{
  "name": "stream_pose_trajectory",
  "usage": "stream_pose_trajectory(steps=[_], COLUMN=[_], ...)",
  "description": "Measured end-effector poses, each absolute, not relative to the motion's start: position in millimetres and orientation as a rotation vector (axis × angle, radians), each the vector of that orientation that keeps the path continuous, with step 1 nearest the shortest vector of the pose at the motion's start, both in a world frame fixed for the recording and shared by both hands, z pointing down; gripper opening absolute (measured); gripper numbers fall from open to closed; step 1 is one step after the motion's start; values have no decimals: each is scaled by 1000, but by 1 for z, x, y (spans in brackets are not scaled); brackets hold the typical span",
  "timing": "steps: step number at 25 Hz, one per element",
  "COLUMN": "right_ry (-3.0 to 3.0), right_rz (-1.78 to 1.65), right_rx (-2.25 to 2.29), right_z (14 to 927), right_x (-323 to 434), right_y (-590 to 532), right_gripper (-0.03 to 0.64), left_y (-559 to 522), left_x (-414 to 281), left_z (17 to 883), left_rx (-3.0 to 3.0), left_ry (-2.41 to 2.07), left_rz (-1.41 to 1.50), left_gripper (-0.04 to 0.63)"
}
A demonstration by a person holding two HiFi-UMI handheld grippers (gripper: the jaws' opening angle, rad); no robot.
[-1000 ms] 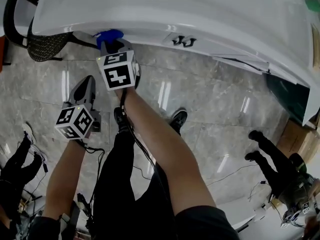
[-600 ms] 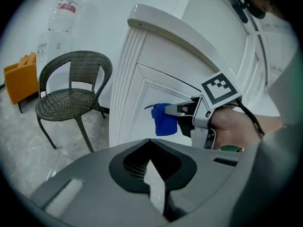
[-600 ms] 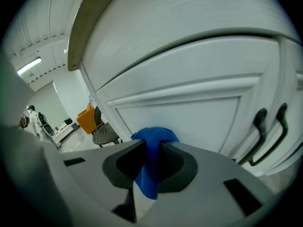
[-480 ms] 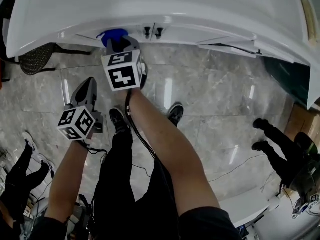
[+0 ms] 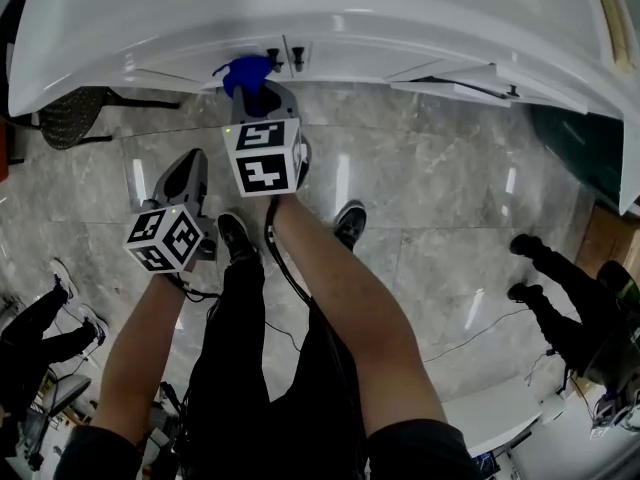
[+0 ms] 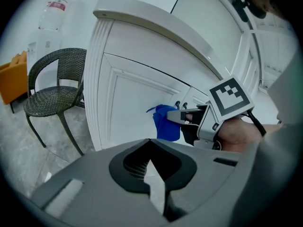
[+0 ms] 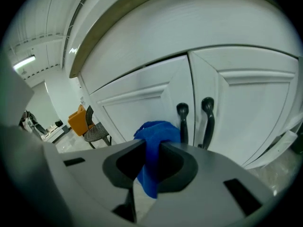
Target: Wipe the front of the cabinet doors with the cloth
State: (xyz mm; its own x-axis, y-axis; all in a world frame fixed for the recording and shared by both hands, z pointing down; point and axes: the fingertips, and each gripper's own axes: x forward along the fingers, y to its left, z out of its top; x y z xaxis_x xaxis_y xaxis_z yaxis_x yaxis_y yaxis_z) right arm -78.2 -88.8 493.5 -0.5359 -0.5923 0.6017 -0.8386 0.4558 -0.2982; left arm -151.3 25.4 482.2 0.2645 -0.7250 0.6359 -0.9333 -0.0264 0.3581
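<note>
Sliding rightward along the cabinet front, the right gripper has carried the cloth closer to the pair of door handles than it was a second ago, and the left gripper has come up a touch with it.

Starting at 9 o'clock in the left gripper view: a dark wicker chair [image 6: 52, 100] stands on the floor just beside the cabinet's end panel, an orange seat [image 6: 12, 82] behind it. The left gripper [image 6: 154, 183] hangs back from the cabinet, its fingers clenched together with nothing between them. In the head view it sits at 7 o'clock of the right gripper, well clear of the doors.

Now to the middle. The right gripper [image 7: 150, 167] has its fingers grasping the blue cloth [image 7: 156, 136], which bunches out past the tips and hangs down between them. That cloth lies against the left door [image 7: 137, 103], on its right-hand edge, the left gripper view showing it up against the white panel. At 3 o'clock of the cloth, just beside it, stands the first black handle [image 7: 182, 122]; I cannot tell whether they touch. The second handle [image 7: 207, 117] follows, across the seam on the right door [image 7: 255, 98].

Far out at 4 o'clock in the head view, another person's dark shoes [image 5: 525, 268] rest on the grey stone floor [image 5: 420, 198].
</note>
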Motion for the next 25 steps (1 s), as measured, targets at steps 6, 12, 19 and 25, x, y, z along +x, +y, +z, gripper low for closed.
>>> stream_pose_trajectory(steps=[6,12,19,25], right_ry=[-2264,-2308,-2319,-2303], right_rz=[827,827,801,718], right_rx=[1138,1022,963,924], right_z=[507,518,529,544], right_x=[-114,-188,-254,-281], right_y=[-80,-60,-56,-72], right_gripper=[58,58,58,58], left_y=[30,45,45,47], left_x=[-178,-236,-288,-306], left_z=[485,486,488,496], left_rx=[1806,1788,1771,1772], left_ry=[-1525,-1584,-1603,-1592], left_rz=[357,377,361,391], left_gripper=[-2,-2,-2,-2])
